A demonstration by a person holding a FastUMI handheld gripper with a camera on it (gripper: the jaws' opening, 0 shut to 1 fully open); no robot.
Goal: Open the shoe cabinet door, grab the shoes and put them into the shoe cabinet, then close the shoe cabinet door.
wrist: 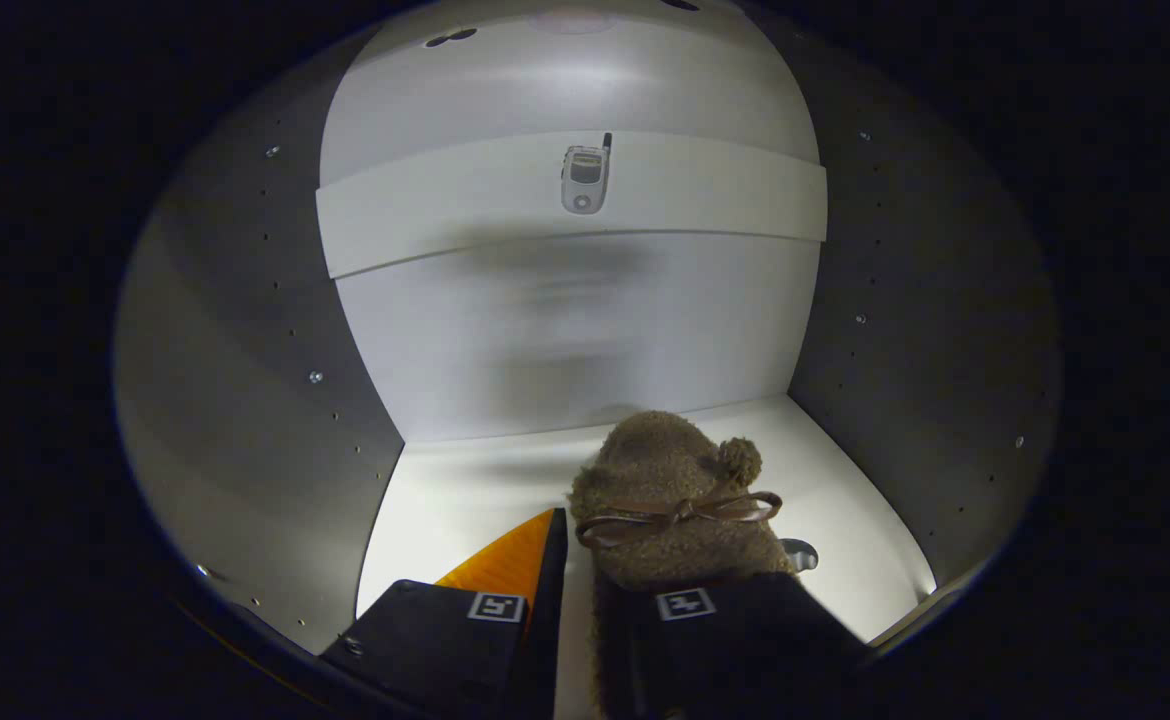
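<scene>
Material: brown fuzzy fabric covers the slipper (670,500); a thin ribbon bow (680,512) is tied across its top; a small pompom (741,460) sits at its right side.
Slipper position: inside the shoe cabinet (245,400), over the white bottom panel (465,500); toe pointing toward the back wall; heel end running under the right finger.
Gripper (570,625): the fingers stand with a narrow gap between them; the left finger (445,630) lies apart from the slipper, its inner face showing orange; the right finger (735,630) lies over the slipper's rear part; whether both fingers press on the slipper cannot be told.
Markers: one square printed tag on the top of each finger.
Cabinet interior: white back wall (585,330); grey side walls left and right, each with rows of small holes and a few metal pegs.
Shelf (445,210): white board spanning the cabinet well above the slipper; its underside casts a soft shadow on the back wall.
Phone (584,175): small silver flip phone with a short antenna; lying near the middle of the shelf, well apart from the slipper.
Bottom panel: a round dark cutout (800,553) just right of the slipper; the panel brightly lit.
</scene>
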